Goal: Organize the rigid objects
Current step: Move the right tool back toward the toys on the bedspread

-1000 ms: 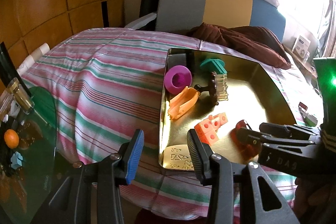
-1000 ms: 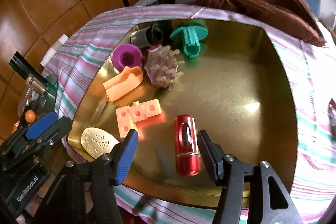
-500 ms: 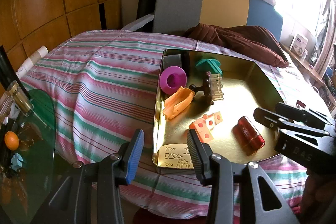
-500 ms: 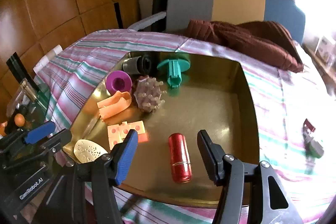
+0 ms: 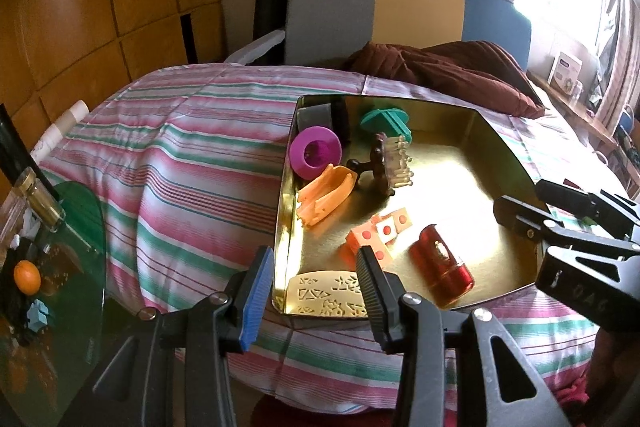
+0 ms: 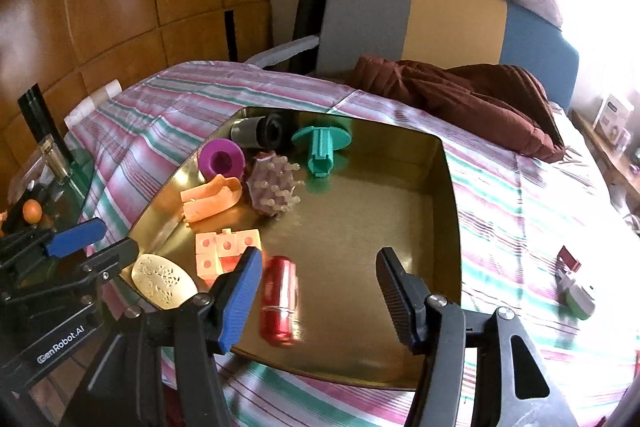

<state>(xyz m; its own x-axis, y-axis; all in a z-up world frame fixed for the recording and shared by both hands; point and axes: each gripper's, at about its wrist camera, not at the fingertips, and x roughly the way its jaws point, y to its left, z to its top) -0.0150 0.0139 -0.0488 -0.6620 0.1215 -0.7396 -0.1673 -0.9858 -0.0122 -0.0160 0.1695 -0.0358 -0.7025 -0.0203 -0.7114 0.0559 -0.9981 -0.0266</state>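
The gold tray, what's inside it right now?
Inside the gold tray: a red cylinder, peach cubes, an orange scoop, a purple cup, a spiky brush, a teal flanged piece, a dark cylinder, and a cream oval. The near corner is covered by gripper fingers.

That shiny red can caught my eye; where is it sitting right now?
In the right wrist view the red can lies on its side near the front edge of the gold tray, just right of the orange cube block.
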